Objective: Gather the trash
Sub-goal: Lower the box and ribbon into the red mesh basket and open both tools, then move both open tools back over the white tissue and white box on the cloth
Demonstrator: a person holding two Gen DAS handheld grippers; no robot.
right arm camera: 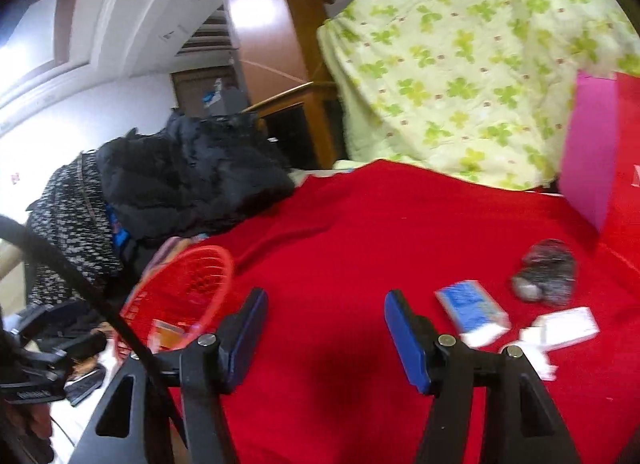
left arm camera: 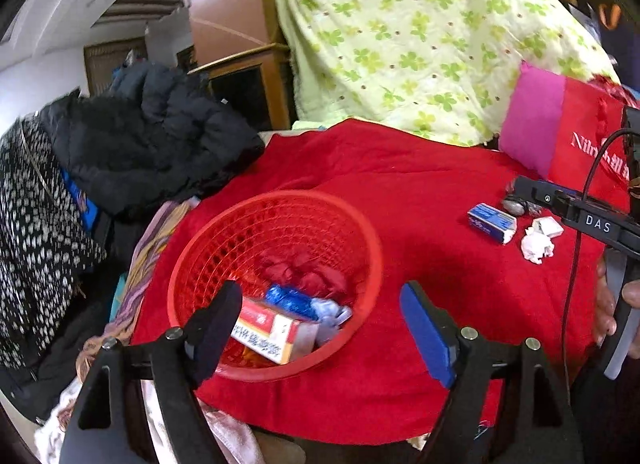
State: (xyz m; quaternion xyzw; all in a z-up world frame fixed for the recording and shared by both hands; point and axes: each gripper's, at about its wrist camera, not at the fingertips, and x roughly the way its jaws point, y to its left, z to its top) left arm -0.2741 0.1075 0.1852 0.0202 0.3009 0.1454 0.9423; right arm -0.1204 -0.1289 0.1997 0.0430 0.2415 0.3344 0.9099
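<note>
A red mesh basket (left arm camera: 276, 200) stands on a red blanket and holds a red-and-white carton (left arm camera: 272, 334), a blue wrapper (left arm camera: 290, 298) and crumpled red scraps. My left gripper (left arm camera: 320, 296) hangs open over its near rim, nothing between the pads. To the right lie a blue-and-white box (left arm camera: 492, 223), crumpled white paper (left arm camera: 536, 246), a small white box (left arm camera: 550, 226) and a grey foil wrapper (left arm camera: 516, 206). My right gripper (right arm camera: 326, 308) is open over bare blanket, left of the blue box (right arm camera: 472, 312), the white box (right arm camera: 568, 328) and the grey wrapper (right arm camera: 546, 270). The basket (right arm camera: 224, 264) sits at its left.
Black and speckled coats (left arm camera: 152, 136) are piled at the left. A green clover quilt (left arm camera: 420, 44) rises behind the blanket, and a pink-and-red bag (left arm camera: 560, 132) stands at the back right. A black cable (left arm camera: 572, 264) and a hand (left arm camera: 604, 304) are at the right edge.
</note>
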